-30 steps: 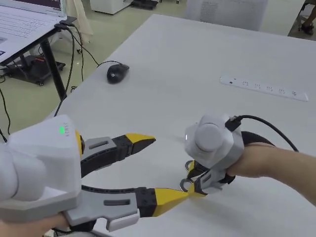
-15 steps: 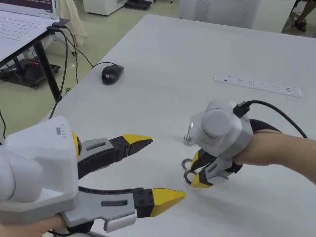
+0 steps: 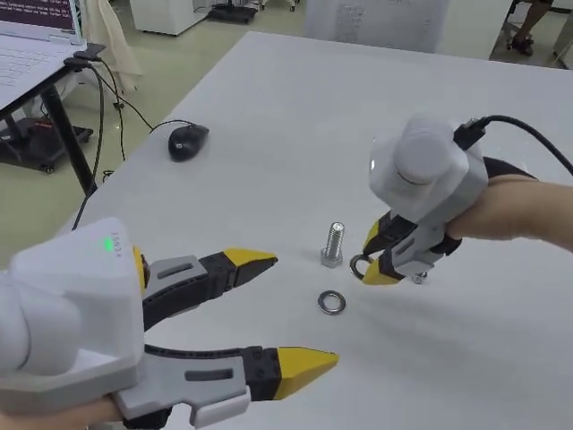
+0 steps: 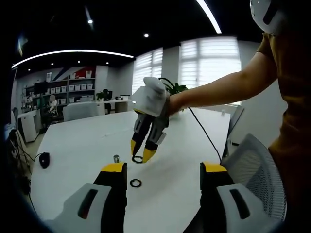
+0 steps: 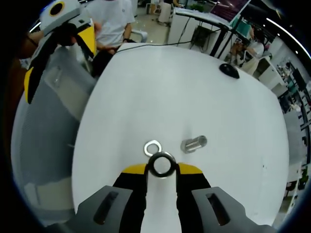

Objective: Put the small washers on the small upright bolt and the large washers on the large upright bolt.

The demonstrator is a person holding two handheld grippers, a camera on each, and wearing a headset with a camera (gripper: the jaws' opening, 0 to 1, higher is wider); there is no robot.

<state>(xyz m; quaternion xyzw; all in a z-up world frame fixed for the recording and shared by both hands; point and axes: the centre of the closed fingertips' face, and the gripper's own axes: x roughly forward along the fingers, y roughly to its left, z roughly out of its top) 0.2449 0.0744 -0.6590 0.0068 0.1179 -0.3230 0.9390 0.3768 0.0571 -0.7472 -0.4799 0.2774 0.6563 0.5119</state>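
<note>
Washer (image 5: 162, 154) pinched in the right hand-held gripper (image 3: 376, 267), nothing on the upright bolt (image 3: 333, 244) yet.
It hangs just beside the bare bolt, and a second washer (image 3: 323, 303) lies flat on the surface (image 3: 295, 116) near it. The left hand-held gripper (image 3: 303, 309) waits wide open and empty. Bare surface lies all round the work, its edges well apart from it.

Open-plan office — white worktable (image 3: 269, 90), laptop (image 3: 27, 45) on a stand, mouse (image 3: 188, 141), mesh chair (image 4: 257, 160), window blinds (image 4: 209, 58), ceiling strip lights (image 4: 209, 17).
</note>
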